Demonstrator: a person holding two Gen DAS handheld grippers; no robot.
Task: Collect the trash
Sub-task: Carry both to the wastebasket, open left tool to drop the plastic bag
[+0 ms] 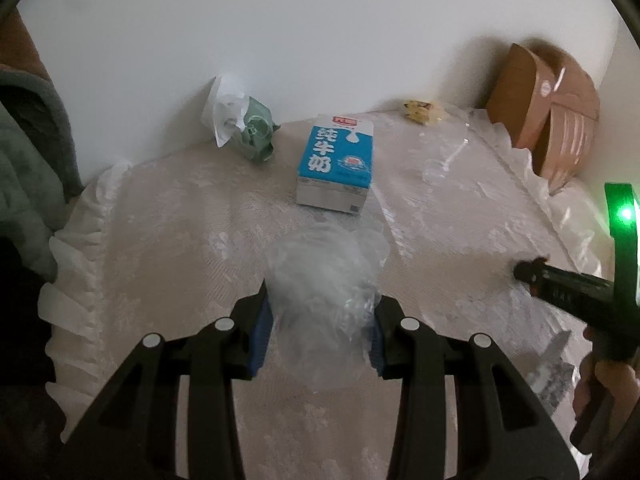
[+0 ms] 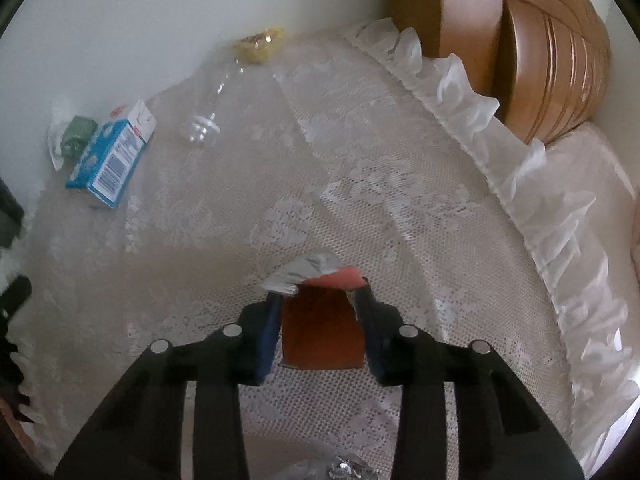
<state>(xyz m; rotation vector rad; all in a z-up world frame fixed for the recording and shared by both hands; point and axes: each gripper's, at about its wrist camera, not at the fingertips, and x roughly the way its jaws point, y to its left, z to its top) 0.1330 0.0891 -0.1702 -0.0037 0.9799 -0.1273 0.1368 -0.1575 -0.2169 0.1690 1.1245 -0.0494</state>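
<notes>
My left gripper (image 1: 320, 320) is shut on a crumpled clear plastic wrapper (image 1: 324, 280), held just above the lace-covered table (image 1: 180, 240). My right gripper (image 2: 320, 320) is shut on an orange snack packet (image 2: 322, 332) with a torn silver top, down at the cloth. In the left wrist view the right gripper shows at the right edge. A blue and white milk carton (image 1: 336, 164) (image 2: 110, 160) lies toward the wall. Beside it sits a green and white crumpled wrapper (image 1: 244, 128) (image 2: 70, 136). A clear plastic bottle (image 2: 208, 108) (image 1: 444, 160) and a yellow wrapper (image 1: 422, 110) (image 2: 258, 46) lie farther back.
A brown wooden headboard (image 2: 532, 48) (image 1: 544, 120) stands past the table's frilled edge (image 2: 460, 84). A white wall (image 1: 320, 32) runs behind the trash. Green fabric (image 1: 28, 152) fills the left side of the left wrist view. A hand (image 1: 600, 384) holds the right gripper.
</notes>
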